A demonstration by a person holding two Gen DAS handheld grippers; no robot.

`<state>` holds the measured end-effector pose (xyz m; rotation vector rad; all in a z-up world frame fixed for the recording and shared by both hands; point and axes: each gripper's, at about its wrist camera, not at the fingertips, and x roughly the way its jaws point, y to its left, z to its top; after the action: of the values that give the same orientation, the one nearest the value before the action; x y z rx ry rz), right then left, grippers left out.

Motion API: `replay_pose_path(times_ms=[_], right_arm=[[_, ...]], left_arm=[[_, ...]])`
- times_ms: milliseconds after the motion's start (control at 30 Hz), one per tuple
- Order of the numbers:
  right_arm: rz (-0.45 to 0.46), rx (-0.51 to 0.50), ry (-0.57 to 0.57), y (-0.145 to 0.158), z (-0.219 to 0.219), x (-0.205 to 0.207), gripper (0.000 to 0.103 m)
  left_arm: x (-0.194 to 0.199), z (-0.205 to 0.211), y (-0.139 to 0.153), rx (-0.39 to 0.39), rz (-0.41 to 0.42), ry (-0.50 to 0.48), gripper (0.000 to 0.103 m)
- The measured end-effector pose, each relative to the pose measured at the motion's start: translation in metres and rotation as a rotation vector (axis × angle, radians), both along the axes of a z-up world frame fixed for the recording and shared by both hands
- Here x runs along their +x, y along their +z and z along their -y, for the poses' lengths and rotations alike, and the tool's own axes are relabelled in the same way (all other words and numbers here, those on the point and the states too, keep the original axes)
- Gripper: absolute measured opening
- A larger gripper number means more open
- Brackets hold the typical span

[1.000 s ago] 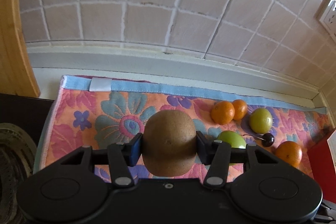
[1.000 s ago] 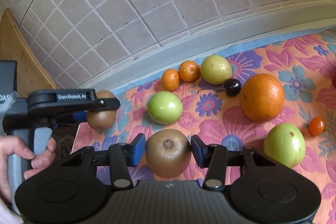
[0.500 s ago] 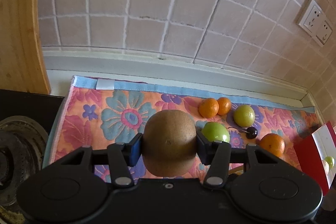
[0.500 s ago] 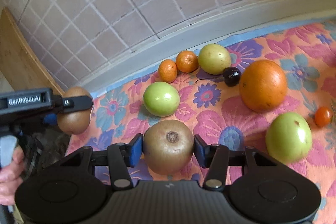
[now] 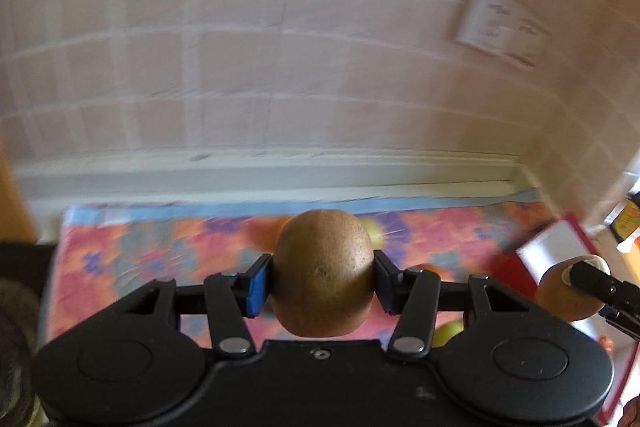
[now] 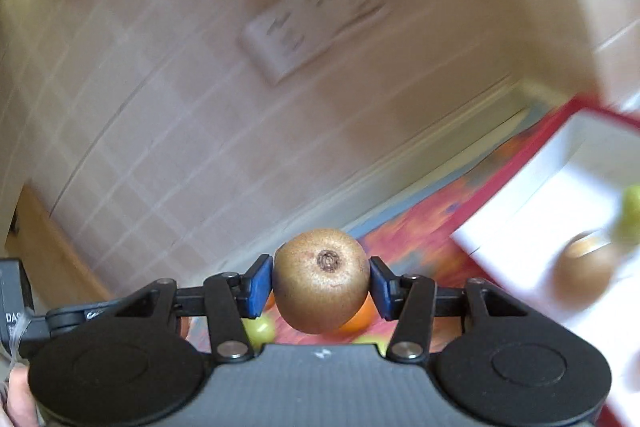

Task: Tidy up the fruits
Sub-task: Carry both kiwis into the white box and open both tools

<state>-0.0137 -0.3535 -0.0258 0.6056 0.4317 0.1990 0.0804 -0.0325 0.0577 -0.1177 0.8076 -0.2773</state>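
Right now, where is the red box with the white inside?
In the right wrist view the red box sits at the right, on the floral cloth near the wall, with a kiwi inside.

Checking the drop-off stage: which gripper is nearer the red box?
Right. The right gripper, holding a kiwi, is next to the red box, whose white inside fills its view. The left gripper, holding another kiwi, sits further back; box and right gripper lie to its right.
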Motion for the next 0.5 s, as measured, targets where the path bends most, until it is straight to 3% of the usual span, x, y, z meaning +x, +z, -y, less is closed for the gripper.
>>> replay_pose_path(times_ms=[200, 500], right_arm=[[-0.015, 0.027, -0.199, -0.002, 0.086, -0.03, 0.053], [-0.115, 0.081, -0.434, -0.046, 0.179, -0.06, 0.053]], left_arm=[[-0.001, 0.093, 0.012, -0.007, 0.046, -0.211, 0.062], [-0.026, 0.24, -0.005, 0.015, 0.022, -0.551, 0.062]])
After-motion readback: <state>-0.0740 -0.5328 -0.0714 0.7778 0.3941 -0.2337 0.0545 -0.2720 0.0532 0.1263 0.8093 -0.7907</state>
